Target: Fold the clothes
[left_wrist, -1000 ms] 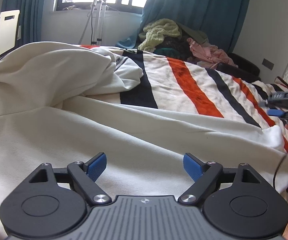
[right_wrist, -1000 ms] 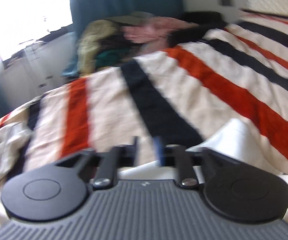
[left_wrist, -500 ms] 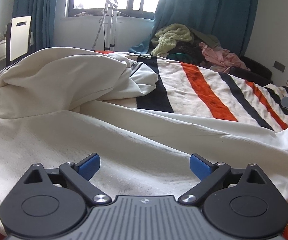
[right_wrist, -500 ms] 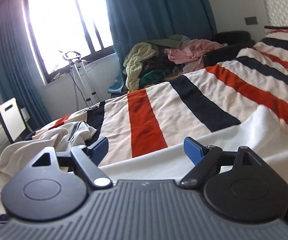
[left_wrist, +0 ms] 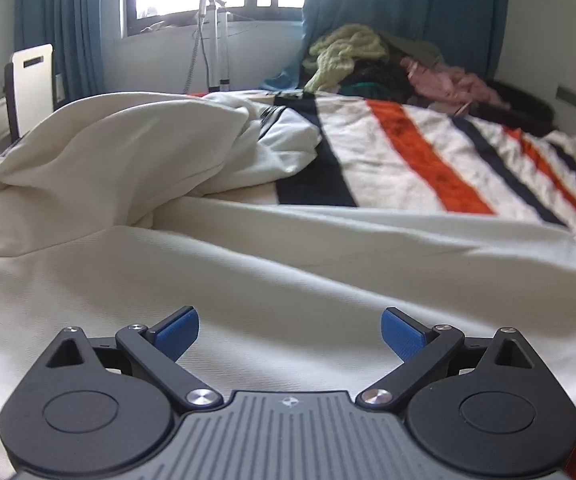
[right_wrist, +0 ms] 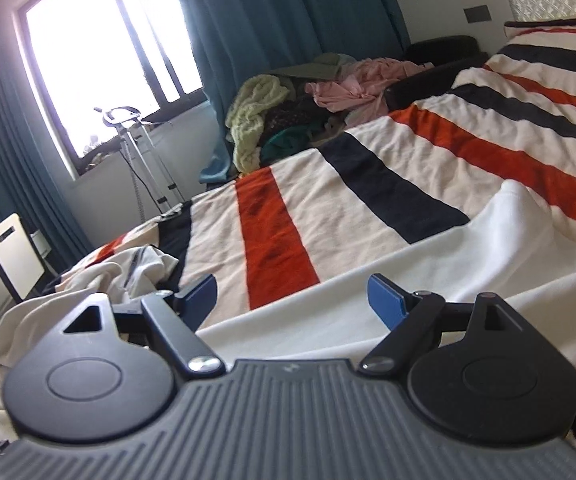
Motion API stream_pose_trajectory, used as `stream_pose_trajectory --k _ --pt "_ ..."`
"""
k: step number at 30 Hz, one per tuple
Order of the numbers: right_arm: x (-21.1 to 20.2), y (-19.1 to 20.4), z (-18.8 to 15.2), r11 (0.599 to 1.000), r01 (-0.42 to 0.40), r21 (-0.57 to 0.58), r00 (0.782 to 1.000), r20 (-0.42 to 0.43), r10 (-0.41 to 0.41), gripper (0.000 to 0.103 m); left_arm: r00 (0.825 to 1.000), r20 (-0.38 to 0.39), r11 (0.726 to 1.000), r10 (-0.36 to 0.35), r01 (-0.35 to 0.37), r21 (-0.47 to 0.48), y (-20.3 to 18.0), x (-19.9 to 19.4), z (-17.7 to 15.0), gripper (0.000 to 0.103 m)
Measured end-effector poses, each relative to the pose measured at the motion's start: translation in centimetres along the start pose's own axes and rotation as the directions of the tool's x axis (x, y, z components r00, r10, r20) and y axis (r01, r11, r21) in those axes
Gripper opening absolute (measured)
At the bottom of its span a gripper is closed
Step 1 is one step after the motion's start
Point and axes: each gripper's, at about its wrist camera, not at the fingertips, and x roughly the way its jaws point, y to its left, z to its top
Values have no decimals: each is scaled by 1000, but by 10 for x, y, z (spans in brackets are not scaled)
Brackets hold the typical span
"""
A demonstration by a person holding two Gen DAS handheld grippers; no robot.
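Note:
A large cream garment (left_wrist: 247,264) lies spread over the striped bed, bunched into a high fold at the left (left_wrist: 119,148). It also shows in the right wrist view (right_wrist: 428,264) as a white band across the blanket. My left gripper (left_wrist: 290,330) is open and empty, low over the flat part of the garment. My right gripper (right_wrist: 292,294) is open and empty, above the garment's edge.
The bed carries a cream blanket with orange and black stripes (left_wrist: 428,160). A pile of other clothes (left_wrist: 380,64) lies at the far end by teal curtains. A chair (left_wrist: 31,84) stands at the left wall. A metal stand (left_wrist: 215,40) is by the window.
My right gripper has opened and swung from a blurred close view to a steady one over the garment's edge. My left gripper has opened a little wider.

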Motion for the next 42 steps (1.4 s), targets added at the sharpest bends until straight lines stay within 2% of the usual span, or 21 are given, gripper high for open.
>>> stream_pose_trajectory --k 6,15,19,22,29,32,34,35,36,37,39,42 --pt "6 -3 -3 1000 15 18 1000 -20 -15 84 1000 13 999 25 -25 35 -5 16 13 100" --pt "23 -3 -12 1000 29 12 997 -75 -28 84 997 26 991 78 -80 111 -19 83 49 100" --pt "34 -3 -15 999 24 21 996 -86 -22 84 986 92 979 141 -153 137 -27 110 71 100" --pt "43 -2 -16 999 31 26 997 -71 -29 84 984 93 974 151 -164 154 -32 138 96 100" --pt "68 -1 -19 998 64 15 996 -59 -63 84 966 103 942 236 -253 219 -55 216 146 100" --pt "78 -6 -20 996 80 41 995 -57 -78 84 972 94 940 214 -231 252 -68 245 157 99" --pt "86 -9 -21 995 89 51 995 -57 -86 84 974 43 937 225 -228 264 -73 265 163 87" --pt "90 -9 -23 995 90 48 995 -57 -87 84 973 24 943 231 -230 242 -73 272 166 87" --pt "94 -8 -24 995 91 40 994 -59 -89 84 972 18 950 232 -231 208 -70 276 170 80" --pt "97 -7 -26 995 90 31 994 -60 -88 83 971 13 954 240 -239 182 -68 279 173 64" --pt "102 -5 -30 996 83 13 995 -65 -82 83 967 0 956 253 -250 154 -65 285 179 39" --pt "104 -3 -32 997 79 12 995 -69 -78 83 974 -19 958 226 -219 183 -65 281 188 29"
